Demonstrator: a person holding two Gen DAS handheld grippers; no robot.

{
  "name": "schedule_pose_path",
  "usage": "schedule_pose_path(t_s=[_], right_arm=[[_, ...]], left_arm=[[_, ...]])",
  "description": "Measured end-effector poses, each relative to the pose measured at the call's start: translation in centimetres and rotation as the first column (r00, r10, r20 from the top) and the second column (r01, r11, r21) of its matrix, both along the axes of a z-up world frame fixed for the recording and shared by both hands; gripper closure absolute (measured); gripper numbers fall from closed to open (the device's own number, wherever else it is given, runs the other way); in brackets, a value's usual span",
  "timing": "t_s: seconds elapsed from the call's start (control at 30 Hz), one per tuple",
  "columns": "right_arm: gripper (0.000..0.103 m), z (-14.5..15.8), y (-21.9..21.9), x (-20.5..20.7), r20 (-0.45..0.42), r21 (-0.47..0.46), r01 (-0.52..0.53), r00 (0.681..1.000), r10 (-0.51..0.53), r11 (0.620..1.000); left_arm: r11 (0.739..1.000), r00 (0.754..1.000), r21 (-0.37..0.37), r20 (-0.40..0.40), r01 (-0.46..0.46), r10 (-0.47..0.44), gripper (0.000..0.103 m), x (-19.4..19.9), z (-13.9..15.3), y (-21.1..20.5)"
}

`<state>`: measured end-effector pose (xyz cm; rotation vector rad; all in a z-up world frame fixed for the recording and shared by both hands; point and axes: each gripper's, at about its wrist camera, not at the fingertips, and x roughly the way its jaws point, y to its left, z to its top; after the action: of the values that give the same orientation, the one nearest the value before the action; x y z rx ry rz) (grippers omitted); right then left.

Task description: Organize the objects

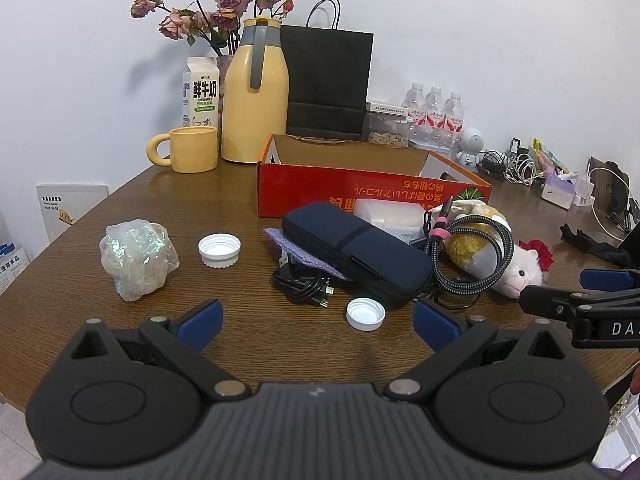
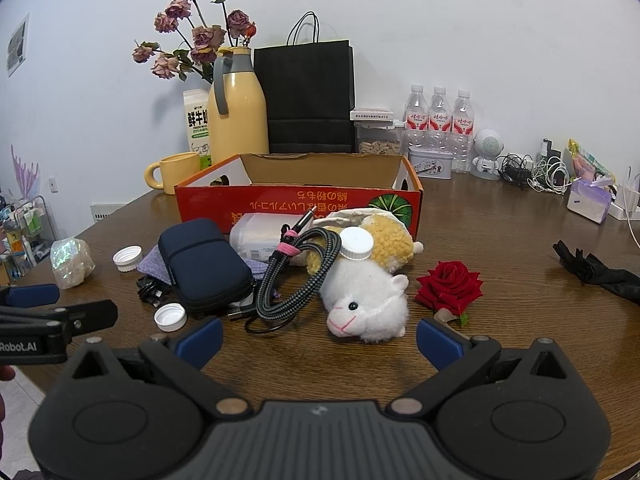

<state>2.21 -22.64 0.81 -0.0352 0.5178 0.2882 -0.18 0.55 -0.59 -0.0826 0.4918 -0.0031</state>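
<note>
An open red cardboard box [image 1: 352,196] [image 2: 304,200] stands mid-table. In front of it lies a pile: a navy zip case [image 1: 360,252] [image 2: 204,264], a braided cable [image 1: 472,256] [image 2: 296,280], a thin black cable [image 1: 304,286], a plush toy [image 2: 368,296] [image 1: 516,268] with a white cap [image 2: 356,243] on it, and a white jar [image 2: 256,240]. Two white caps [image 1: 219,249] [image 1: 365,313] and an iridescent wrapped lump [image 1: 136,258] lie apart. A red rose [image 2: 448,286] rests right of the plush. My left gripper [image 1: 318,324] and right gripper [image 2: 320,338] hover open near the front edge, both with nothing between their fingers.
Along the back wall stand a yellow mug [image 1: 188,154], milk carton [image 1: 201,92], yellow thermos [image 1: 256,92], dried flowers [image 1: 212,4], black paper bag [image 1: 330,80], several water bottles [image 2: 438,120] and a tangle of chargers [image 2: 532,172]. A black glove [image 2: 596,270] lies at the right.
</note>
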Motion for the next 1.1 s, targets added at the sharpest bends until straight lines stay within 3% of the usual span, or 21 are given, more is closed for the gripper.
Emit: schedule_pose_path(t_s=[1.1], right_arm=[[0.000, -0.22, -0.07, 0.05, -0.004, 0.001, 0.003, 1.000, -0.003, 1.000]], left_arm=[[1.000, 1.000, -0.002, -0.002, 0.000, 0.000, 0.000, 0.08, -0.39, 0.11]])
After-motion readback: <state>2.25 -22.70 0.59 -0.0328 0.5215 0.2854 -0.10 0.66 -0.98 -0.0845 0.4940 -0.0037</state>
